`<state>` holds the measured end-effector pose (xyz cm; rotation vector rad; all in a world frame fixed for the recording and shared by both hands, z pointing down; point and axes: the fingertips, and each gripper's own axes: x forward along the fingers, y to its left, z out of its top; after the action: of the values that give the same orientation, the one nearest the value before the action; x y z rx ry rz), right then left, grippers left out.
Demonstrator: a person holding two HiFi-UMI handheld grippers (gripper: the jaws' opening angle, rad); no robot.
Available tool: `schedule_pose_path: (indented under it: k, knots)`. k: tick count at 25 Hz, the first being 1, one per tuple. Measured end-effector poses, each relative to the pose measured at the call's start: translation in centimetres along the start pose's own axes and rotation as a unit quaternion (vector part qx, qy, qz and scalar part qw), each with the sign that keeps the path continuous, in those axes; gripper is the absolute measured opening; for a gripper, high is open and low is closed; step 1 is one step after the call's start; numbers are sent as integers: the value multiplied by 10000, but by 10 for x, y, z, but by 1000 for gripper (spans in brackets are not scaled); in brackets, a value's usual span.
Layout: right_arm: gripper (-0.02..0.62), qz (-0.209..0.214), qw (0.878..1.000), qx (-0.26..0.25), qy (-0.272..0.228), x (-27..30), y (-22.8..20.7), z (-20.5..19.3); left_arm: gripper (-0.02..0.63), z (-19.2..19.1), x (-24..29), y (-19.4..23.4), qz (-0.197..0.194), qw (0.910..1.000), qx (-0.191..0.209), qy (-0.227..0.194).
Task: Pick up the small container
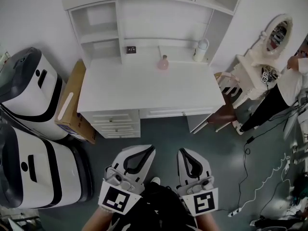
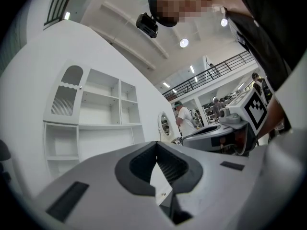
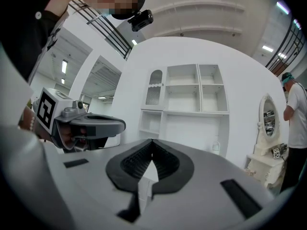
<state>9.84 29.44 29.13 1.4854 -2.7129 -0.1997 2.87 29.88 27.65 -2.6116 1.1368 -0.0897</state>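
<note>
At lower centre, our left gripper (image 1: 142,154) and right gripper (image 1: 186,159) are pressed together and empty; approaching unopened, we risk toppling the small pink container (image 1: 163,62) at upper centre.

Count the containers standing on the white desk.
2. A small pink container mid-back on the desk; a taller white bottle at its back right corner. Shelves may hide more.
</note>
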Motion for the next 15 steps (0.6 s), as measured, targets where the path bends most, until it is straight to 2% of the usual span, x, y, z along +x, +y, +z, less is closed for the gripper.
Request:
schedule_pose_path:
  k: [8,15]
  knots:
    - [2,206,9998,30,-53,5,-44,-11,1,-1,40,-9,202,9997,64,88]
    - [2,296,9994,62,-145,11,-66,-13,0,-4,61,-13,263,9994,148,176]
